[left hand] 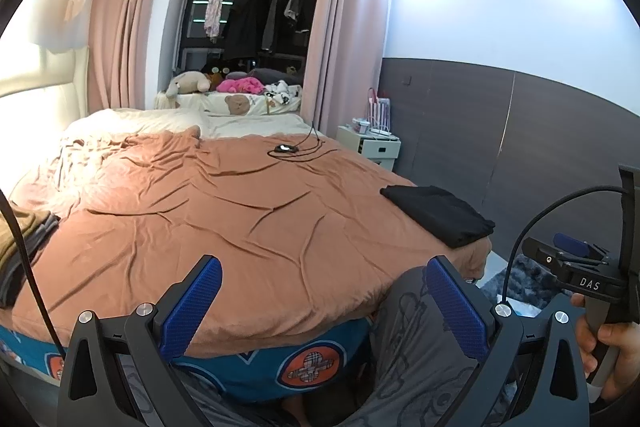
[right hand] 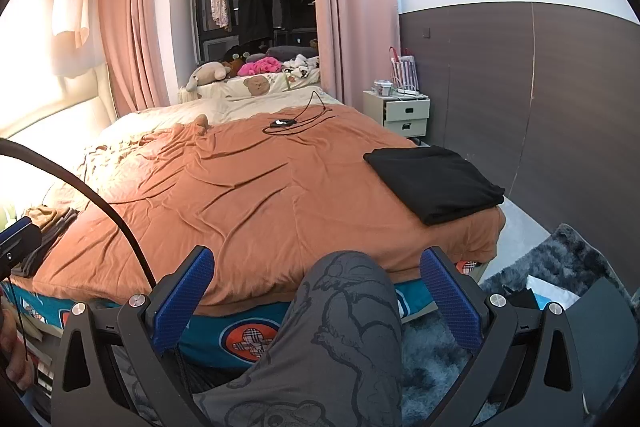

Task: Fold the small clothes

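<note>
Folded black garment point(right hand: 434, 183) lies at the bed's right edge; unfolded pile point(right hand: 48, 231) waits at the left edge; both grippers empty.

Left gripper point(left hand: 324, 303) and right gripper point(right hand: 316, 297) hover off the near edge of the brown bedspread point(right hand: 248, 195), jaws spread wide, nothing between the blue pads. Judged step: between items, one piece done. The next move calls for a reach left to the pile to lift one piece onto the bare middle. The black garment's long axis runs from near-right towards far-left, its narrower end pointing to the bed's middle.
</note>
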Demonstrator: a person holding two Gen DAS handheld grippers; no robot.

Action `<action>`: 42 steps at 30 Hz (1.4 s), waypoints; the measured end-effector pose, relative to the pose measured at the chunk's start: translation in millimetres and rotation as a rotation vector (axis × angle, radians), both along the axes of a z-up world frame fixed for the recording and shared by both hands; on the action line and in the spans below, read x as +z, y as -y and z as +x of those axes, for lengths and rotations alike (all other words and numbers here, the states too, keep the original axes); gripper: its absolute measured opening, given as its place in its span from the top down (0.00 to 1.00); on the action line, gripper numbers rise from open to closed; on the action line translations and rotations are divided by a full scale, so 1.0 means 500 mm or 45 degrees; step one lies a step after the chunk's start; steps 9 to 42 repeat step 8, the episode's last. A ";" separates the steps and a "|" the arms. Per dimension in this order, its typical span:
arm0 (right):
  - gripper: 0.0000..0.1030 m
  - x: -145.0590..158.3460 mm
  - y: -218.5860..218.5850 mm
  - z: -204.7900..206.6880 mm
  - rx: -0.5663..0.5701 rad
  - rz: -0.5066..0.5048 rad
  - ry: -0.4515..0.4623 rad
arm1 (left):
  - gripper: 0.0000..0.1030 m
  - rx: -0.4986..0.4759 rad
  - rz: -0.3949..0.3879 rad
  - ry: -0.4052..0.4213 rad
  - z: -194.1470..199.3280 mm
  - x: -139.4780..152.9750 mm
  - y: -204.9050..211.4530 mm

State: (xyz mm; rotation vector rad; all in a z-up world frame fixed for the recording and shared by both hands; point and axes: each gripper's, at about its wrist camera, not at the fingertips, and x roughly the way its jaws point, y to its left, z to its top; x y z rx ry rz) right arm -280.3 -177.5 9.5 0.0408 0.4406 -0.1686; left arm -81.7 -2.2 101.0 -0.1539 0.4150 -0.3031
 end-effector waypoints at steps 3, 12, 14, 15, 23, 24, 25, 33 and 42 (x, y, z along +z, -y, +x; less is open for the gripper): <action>0.00 0.000 0.001 -0.003 -0.001 -0.002 0.002 | 0.00 0.003 0.003 -0.006 0.001 0.000 0.002; 0.00 -0.002 0.007 -0.002 -0.006 0.009 -0.002 | 0.00 -0.003 0.003 -0.006 -0.002 0.001 0.005; 0.00 -0.002 0.007 -0.002 -0.006 0.009 -0.002 | 0.00 -0.003 0.003 -0.006 -0.002 0.001 0.005; 0.00 -0.002 0.007 -0.002 -0.006 0.009 -0.002 | 0.00 -0.003 0.003 -0.006 -0.002 0.001 0.005; 0.00 -0.002 0.007 -0.002 -0.006 0.009 -0.002 | 0.00 -0.003 0.003 -0.006 -0.002 0.001 0.005; 0.00 -0.002 0.007 -0.002 -0.006 0.009 -0.002 | 0.00 -0.003 0.003 -0.006 -0.002 0.001 0.005; 0.00 -0.002 0.007 -0.002 -0.006 0.009 -0.002 | 0.00 -0.003 0.003 -0.006 -0.002 0.001 0.005; 0.00 -0.002 0.007 -0.002 -0.006 0.009 -0.002 | 0.00 -0.003 0.003 -0.006 -0.002 0.001 0.005; 0.00 -0.002 0.007 -0.002 -0.006 0.009 -0.002 | 0.00 -0.003 0.003 -0.006 -0.002 0.001 0.005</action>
